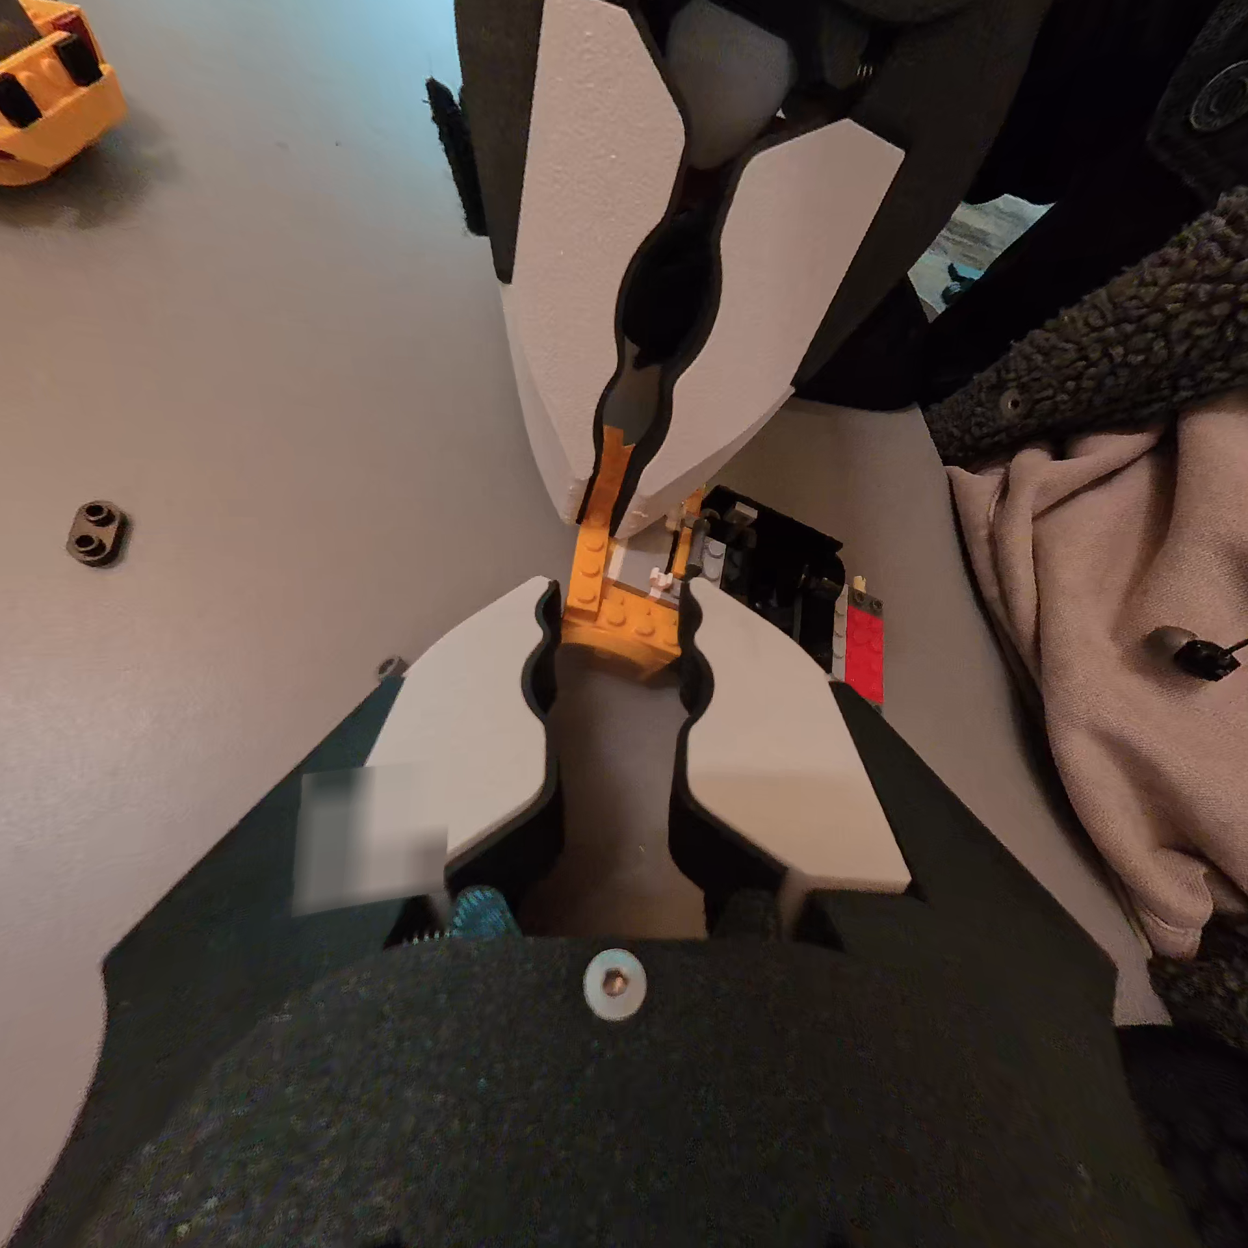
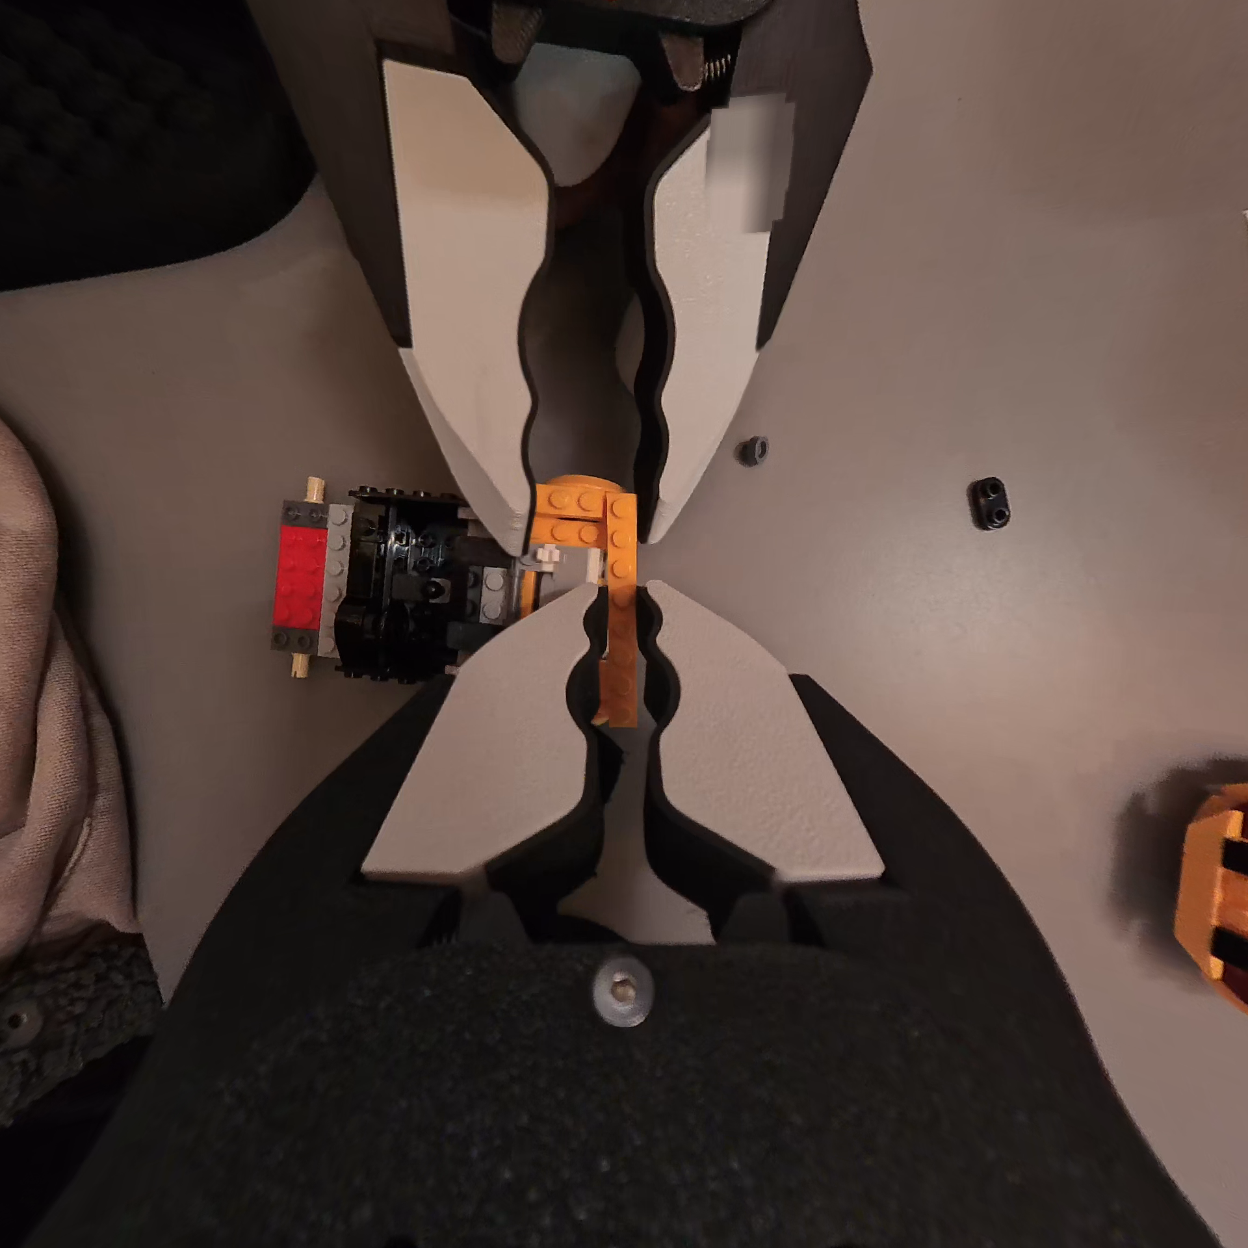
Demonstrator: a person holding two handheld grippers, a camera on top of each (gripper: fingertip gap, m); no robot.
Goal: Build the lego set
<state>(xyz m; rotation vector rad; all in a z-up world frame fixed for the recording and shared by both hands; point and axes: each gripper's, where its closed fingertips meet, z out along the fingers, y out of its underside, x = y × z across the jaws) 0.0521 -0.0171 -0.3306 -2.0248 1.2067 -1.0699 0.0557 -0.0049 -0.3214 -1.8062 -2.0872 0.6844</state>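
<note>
**Both grippers on the orange end of the model**

Your left gripper (image 1: 618,601) has its jaws clamped across the orange front section (image 1: 618,625) of the lego vehicle (image 2: 405,581), which lies on the grey table (image 1: 270,405). Your right gripper (image 2: 621,594) pinches a long orange plate (image 2: 620,648) between nearly shut jaws, its far end lying on the orange section; whether its studs are seated is hard to tell. The vehicle's black middle and red end (image 2: 300,574) point away from both grippers. A small black two-stud piece (image 1: 98,533) and a second orange and black assembly (image 1: 47,94) sit well apart.
</note>
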